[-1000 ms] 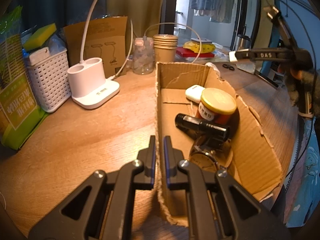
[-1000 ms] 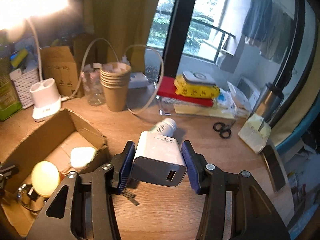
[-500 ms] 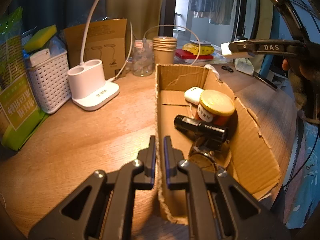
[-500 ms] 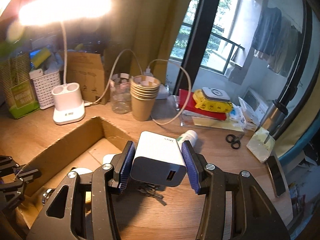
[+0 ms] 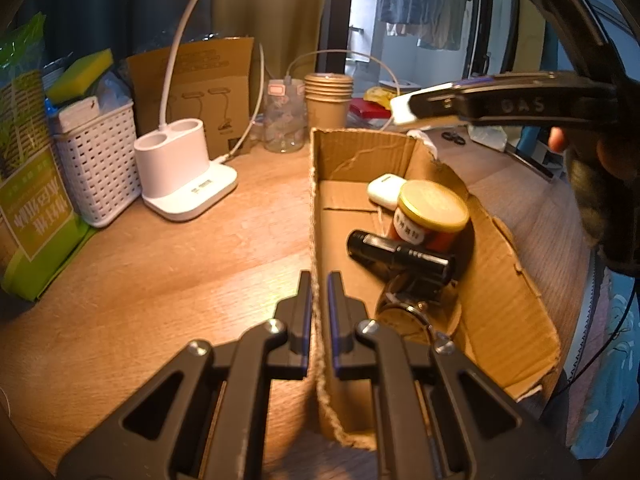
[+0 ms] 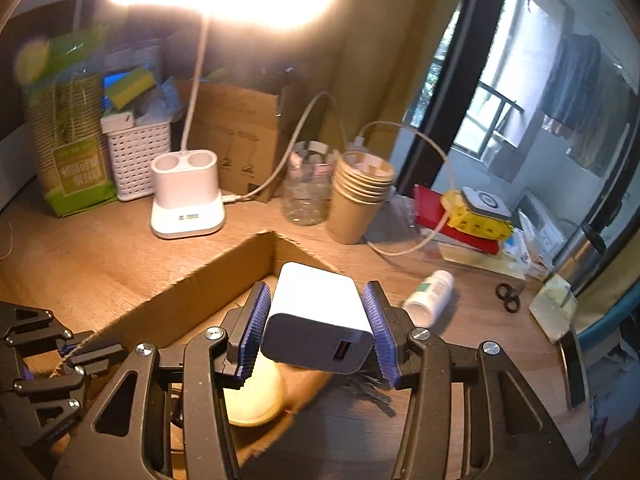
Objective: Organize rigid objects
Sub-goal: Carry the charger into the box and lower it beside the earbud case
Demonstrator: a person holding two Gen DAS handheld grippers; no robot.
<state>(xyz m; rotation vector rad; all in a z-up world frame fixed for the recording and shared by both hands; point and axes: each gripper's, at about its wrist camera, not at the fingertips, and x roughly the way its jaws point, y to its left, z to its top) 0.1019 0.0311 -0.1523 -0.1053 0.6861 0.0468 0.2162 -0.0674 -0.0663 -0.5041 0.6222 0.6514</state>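
Note:
My left gripper (image 5: 319, 292) is shut on the left wall of the open cardboard box (image 5: 500, 280) and shows at the left edge of the right wrist view (image 6: 80, 356). In the box lie a white earbud case (image 5: 384, 189), a yellow-lidded jar (image 5: 432, 208), a black flashlight (image 5: 396, 254) and a metal watch (image 5: 404, 312). My right gripper (image 6: 318, 320) is shut on a white USB charger (image 6: 316, 308) and hovers above the box's right side, over the jar lid (image 6: 252, 396). From the left wrist view the charger (image 5: 404, 110) hangs above the box's far end.
A white lamp base (image 5: 186, 172), a white basket (image 5: 98, 160), a clear jar (image 5: 284, 120) and stacked paper cups (image 5: 328, 100) line the back of the wooden desk. A white bottle (image 6: 430, 294), keys (image 6: 368, 388) and scissors (image 6: 508, 296) lie right of the box.
My right gripper has carried the charger leftward, from beside the box to above its right side. The left gripper has kept its hold on the box wall.

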